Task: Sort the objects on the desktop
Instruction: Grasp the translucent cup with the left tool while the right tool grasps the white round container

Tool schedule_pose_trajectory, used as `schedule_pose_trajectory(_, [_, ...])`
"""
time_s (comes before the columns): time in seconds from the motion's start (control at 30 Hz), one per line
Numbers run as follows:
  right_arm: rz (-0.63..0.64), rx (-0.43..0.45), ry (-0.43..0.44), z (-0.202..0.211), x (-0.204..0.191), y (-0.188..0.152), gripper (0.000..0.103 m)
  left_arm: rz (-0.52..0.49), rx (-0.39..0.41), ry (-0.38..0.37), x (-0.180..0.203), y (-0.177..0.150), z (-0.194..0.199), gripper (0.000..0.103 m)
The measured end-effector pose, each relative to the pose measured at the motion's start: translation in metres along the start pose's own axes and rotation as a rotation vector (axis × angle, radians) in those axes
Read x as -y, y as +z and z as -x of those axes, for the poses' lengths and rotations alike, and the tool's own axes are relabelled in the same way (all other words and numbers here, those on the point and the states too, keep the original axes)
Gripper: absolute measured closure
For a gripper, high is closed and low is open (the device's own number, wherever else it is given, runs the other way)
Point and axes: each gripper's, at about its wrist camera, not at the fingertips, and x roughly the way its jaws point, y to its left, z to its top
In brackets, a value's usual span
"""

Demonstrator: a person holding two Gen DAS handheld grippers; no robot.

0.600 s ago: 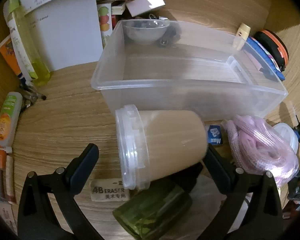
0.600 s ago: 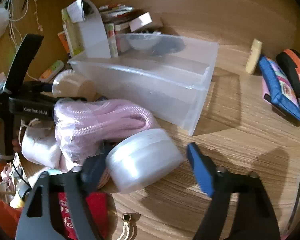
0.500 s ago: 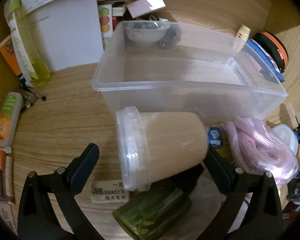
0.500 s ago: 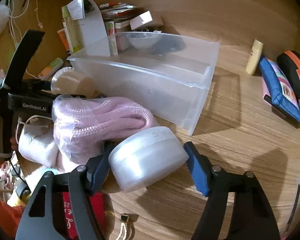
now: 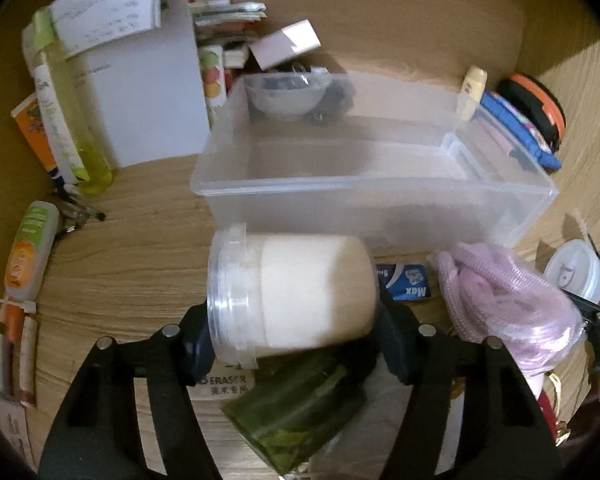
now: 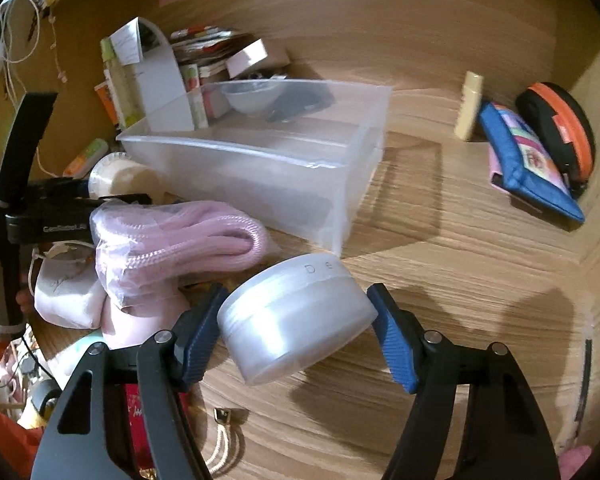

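Tools both loaded. Left tool (image 5: 294, 334) grips a lidded tub (image 5: 296, 296) of pale contents, held on its side, one pad on the lid end and the other on the base, so the grip runs along the tub's length. Tub is clear of the worktop (image 5: 132, 248), just in front of the near wall of the clear plastic bin (image 5: 376, 196).

Right tool (image 6: 296, 330) is clamped on a squat frosted jar (image 6: 296, 316), blue pads (image 6: 198, 336) pressing its round wall on opposite sides. Jar is tilted, lid facing up and away, and appears lifted off the wood near the bin's front right corner.

Bin sits mid-worktop, open-topped and seemingly empty; the small bowl (image 5: 286, 98) and dark items seen through its far wall seem to stand behind it. Judgement: both containers are being carried toward the bin, the likely drop point for sorting, and both need raising over the rim first.

Clutter left in front of the bin:
- bagged pink rope (image 6: 180, 232), between the two tools
- green pouch (image 5: 296, 408) and an eraser (image 5: 224, 384), under the left tool

Far right edge: blue pouch (image 6: 528, 164), orange-rimmed case (image 6: 560, 128), small cream tube (image 6: 468, 106). Back left corner: papers and bottles standing upright.
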Motion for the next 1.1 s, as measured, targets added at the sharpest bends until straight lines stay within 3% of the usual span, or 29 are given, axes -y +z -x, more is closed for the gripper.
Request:
schedule_pose_trajectory(0.17, [-0.016,0.028,-0.021,0.014,0.004,0.0,0.035,0.042,0.013,-0.013,-0.01,0.0,0.008,0.037])
schedule_pose_trajectory(0.5, [-0.029,0.095,-0.029,0.038,0.002,0.017,0.035,0.023,0.113,0.066,-0.013,0.003,0.043,0.037])
schedule_pose_trajectory(1.1, [-0.012,0.207,-0.013,0.055,-0.009,0.082,0.035,-0.013,0.241,0.038,-0.02,0.051,0.095,0.037])
